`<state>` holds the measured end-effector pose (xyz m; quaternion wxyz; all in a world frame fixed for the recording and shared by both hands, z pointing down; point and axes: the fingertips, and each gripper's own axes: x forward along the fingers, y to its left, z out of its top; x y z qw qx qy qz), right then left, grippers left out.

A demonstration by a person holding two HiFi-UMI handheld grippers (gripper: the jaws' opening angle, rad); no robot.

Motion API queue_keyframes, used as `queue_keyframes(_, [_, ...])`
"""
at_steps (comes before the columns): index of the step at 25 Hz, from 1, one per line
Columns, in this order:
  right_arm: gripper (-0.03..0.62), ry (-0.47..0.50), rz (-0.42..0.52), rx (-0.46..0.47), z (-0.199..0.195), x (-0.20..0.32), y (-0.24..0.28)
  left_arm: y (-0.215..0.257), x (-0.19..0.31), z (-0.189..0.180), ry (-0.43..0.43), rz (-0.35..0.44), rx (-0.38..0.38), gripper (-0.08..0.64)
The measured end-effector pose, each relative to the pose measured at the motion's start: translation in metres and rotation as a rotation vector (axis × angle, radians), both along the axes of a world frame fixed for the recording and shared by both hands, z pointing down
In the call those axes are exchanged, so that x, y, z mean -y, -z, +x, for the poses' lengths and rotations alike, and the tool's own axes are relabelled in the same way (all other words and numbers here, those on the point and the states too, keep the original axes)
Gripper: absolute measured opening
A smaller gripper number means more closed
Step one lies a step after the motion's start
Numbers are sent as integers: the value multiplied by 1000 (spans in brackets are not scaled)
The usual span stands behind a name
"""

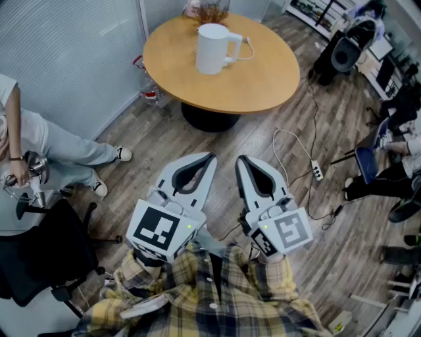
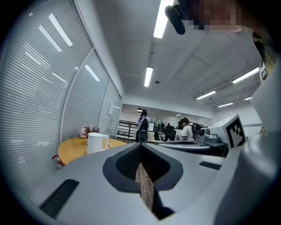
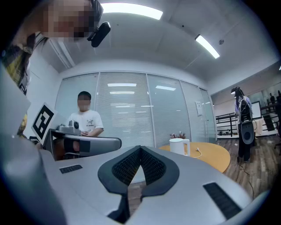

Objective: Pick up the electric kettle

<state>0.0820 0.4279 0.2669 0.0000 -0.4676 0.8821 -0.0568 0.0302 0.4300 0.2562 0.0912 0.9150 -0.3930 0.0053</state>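
Both claws are held level side by side above the wooden floor (image 1: 164, 135), close in front of the wearer's plaid shirt (image 1: 210, 299); the left claw (image 1: 209, 156) has its two jaws brought together at the tips with nothing between them, and its own view shows the same, only floor visible through the slot behind the meeting tips; the right claw (image 1: 242, 160) is likewise fully closed and empty, its dark ribbed pads touching at the front; the two claws lie just beside each other without touching, both pointing toward the round wooden counter (image 1: 263, 82) ahead; the white electric kettle (image 1: 214, 47) stands upright on that counter, nearer its far side, handle turned to the right in the head view, well apart from both claws; a thin white cable (image 1: 247, 54) loops on the counter just beside the handle; a small bunch of dried flowers (image 1: 212, 12) sits at the counter's far edge, behind the kettle; a power strip (image 1: 318, 171) with a white lead lies on the floor to the right of the counter's dark base; a seated person (image 1: 46, 141) in light clothes is at the left by the glass wall, with a black office chair (image 1: 39, 257) near them.
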Motion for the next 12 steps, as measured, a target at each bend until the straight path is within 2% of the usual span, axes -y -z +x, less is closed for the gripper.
queue_keyframes(12, [31, 4, 5, 3, 18, 3, -5, -4, 3, 18, 8, 8, 7, 2])
